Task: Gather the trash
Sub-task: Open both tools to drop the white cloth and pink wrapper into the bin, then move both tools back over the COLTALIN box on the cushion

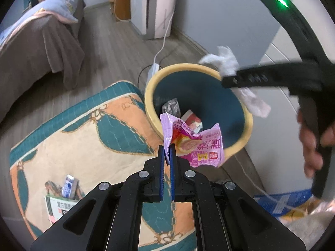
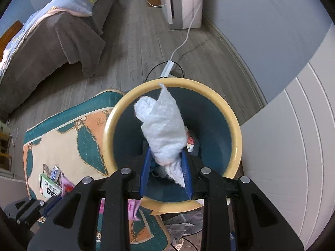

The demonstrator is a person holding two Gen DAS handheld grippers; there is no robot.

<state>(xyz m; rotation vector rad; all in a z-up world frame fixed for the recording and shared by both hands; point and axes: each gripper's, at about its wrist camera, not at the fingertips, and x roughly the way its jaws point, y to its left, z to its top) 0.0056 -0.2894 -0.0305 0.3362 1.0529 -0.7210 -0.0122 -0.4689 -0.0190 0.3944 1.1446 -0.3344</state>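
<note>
Far left: bed (image 1: 37,48) on the wood floor (image 1: 117,48). Nearer, patterned mat (image 1: 83,138) with a box (image 1: 59,209) and small packet (image 1: 70,186) lying on it. Your left tool (image 1: 167,154) is pinched tight on the edge of a pink wrapper (image 1: 196,144), which hangs at the near rim of the bin (image 1: 248,123). Bin stands just beside the mat, some trash already at its bottom. Your right tool (image 2: 166,167) is clamped narrow on a white tissue wad (image 2: 163,129), held over the bin's mouth. Right: white panelled wall (image 2: 293,146).
</note>
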